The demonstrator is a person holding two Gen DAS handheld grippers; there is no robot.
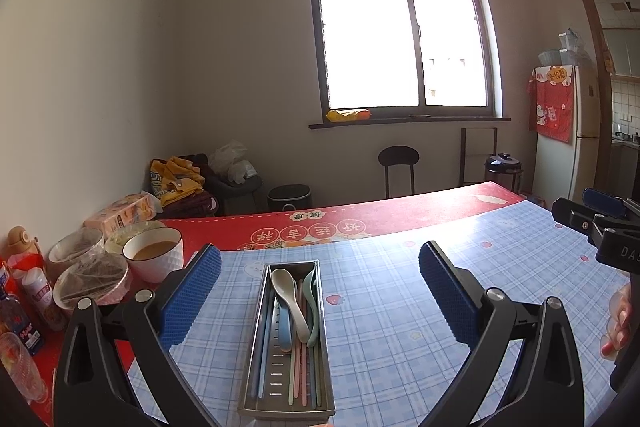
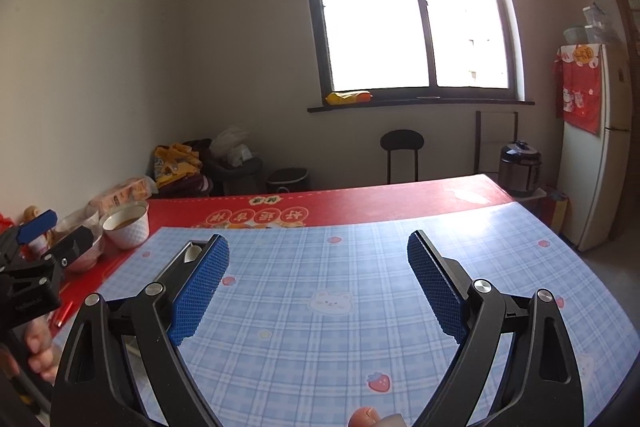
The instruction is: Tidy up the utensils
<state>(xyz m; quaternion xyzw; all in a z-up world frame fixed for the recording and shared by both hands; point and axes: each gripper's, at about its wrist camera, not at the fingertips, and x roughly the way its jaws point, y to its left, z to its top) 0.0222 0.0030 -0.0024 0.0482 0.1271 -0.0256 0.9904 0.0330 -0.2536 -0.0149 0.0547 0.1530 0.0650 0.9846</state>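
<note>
A long steel utensil tray (image 1: 256, 343) lies on the blue checked tablecloth (image 1: 384, 307), straight ahead in the left wrist view. It holds a white spoon (image 1: 289, 297), a green spoon (image 1: 311, 303), a blue spoon (image 1: 284, 327) and several pastel chopsticks (image 1: 298, 375). My left gripper (image 1: 320, 291) is open, its blue pads on either side of the tray and above it, holding nothing. My right gripper (image 2: 318, 283) is open over bare cloth to the right. In the right wrist view only the tray's far end (image 2: 192, 251) shows, behind the left finger.
Along the table's left edge stand a white bowl of brown liquid (image 1: 154, 253), covered glass bowls (image 1: 92, 281), bottles (image 1: 20, 311) and a snack box (image 1: 120, 215). A red mat (image 1: 360, 219) covers the far side. A hand (image 1: 620, 323) shows at right. A stool (image 1: 398, 167) stands beyond.
</note>
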